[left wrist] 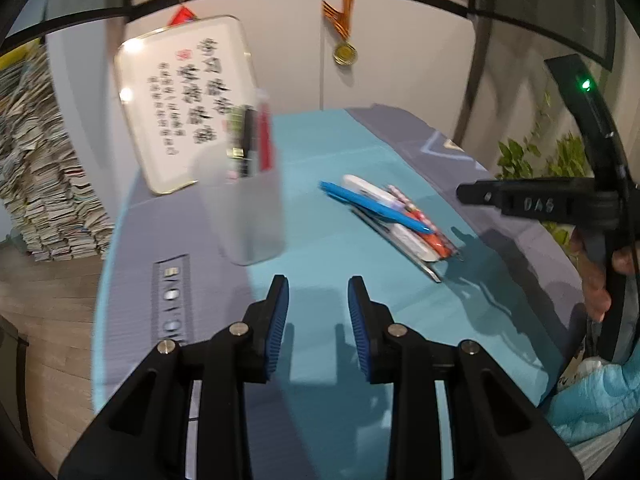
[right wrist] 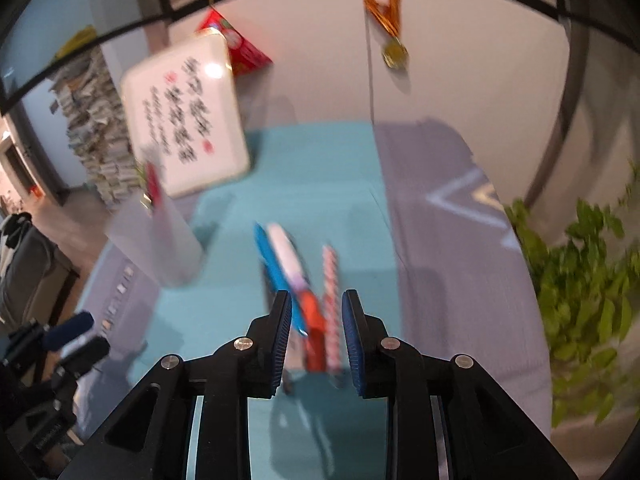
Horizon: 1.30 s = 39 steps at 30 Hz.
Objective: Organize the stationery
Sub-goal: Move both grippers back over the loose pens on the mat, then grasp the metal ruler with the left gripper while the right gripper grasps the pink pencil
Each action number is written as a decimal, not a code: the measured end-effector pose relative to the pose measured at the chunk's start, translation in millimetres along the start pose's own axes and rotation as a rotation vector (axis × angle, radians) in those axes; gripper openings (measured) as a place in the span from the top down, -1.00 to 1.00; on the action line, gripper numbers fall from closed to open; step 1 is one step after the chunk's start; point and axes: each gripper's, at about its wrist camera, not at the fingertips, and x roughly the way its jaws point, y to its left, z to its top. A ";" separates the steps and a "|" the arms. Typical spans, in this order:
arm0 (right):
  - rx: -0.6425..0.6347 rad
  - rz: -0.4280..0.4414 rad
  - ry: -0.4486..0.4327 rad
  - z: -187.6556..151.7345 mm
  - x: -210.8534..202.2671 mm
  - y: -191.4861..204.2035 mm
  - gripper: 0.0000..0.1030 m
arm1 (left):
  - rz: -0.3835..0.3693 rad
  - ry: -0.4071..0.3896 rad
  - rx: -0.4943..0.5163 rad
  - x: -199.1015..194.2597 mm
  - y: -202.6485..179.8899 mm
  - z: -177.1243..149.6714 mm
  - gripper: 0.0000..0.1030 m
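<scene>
A frosted pen cup (left wrist: 248, 216) stands on the teal mat (left wrist: 320, 152) and holds several pens, one red (left wrist: 265, 136). To its right lies a pile of pens: a blue pen (left wrist: 376, 206) on top, a white marker (left wrist: 372, 192), orange and patterned ones. My left gripper (left wrist: 318, 300) is open and empty, above the mat in front of the cup. My right gripper (right wrist: 314, 320) is open, hovering just over the near end of the pile, above an orange pen (right wrist: 314, 320) and a striped pen (right wrist: 331, 280). The cup (right wrist: 160, 240) is at its left.
A framed calligraphy plaque (left wrist: 184, 104) leans against the wall behind the cup. A medal (left wrist: 345, 54) hangs on the wall. A green plant (right wrist: 592, 288) is at the right. Stacked papers (left wrist: 36, 180) stand on the left. A power strip (left wrist: 172, 300) sits in the grey table.
</scene>
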 end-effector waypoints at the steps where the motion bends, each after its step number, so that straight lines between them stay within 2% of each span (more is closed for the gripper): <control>1: 0.001 0.000 0.011 -3.1 3.3 -3.5 0.50 | -0.004 0.010 0.007 5.6 -7.4 1.6 0.45; 12: -0.103 0.054 0.073 -32.1 28.6 -10.2 0.50 | -0.034 0.086 0.026 47.3 -54.4 15.8 0.44; 16: -0.132 0.048 0.092 -37.4 38.0 -9.9 0.50 | -0.064 0.116 0.026 59.4 -64.0 19.4 0.43; 21: -0.075 0.035 0.072 -34.3 39.2 -23.1 0.50 | -0.091 0.164 0.036 76.3 -73.9 18.7 0.39; 25: -0.070 0.043 0.070 -34.8 39.9 -24.4 0.65 | -0.115 0.198 0.028 87.5 -77.9 16.3 0.39; 29: -0.079 0.053 0.077 -36.5 38.7 -22.0 0.65 | -0.095 0.184 0.018 96.1 -76.3 18.1 0.32; 31: -0.088 0.052 0.079 -37.0 37.5 -20.9 0.64 | -0.085 0.181 0.009 98.1 -73.3 19.1 0.36; 33: -0.094 0.055 0.082 -36.5 37.7 -19.6 0.64 | -0.077 0.181 0.014 96.9 -70.3 18.5 0.60; 34: -0.098 0.054 0.080 -35.5 37.5 -18.6 0.62 | -0.060 0.182 0.025 95.1 -68.5 17.0 0.73; 35: -0.107 0.049 0.077 -33.9 37.4 -17.0 0.59 | -0.049 0.182 0.036 92.6 -65.9 14.8 0.76; 37: -0.131 0.044 0.073 -30.7 38.9 -12.8 0.21 | -0.038 0.186 0.046 86.5 -58.7 9.3 0.80; 39: -0.150 0.036 0.062 -27.3 42.1 -8.7 0.17 | -0.032 0.195 0.045 80.8 -49.8 3.5 0.83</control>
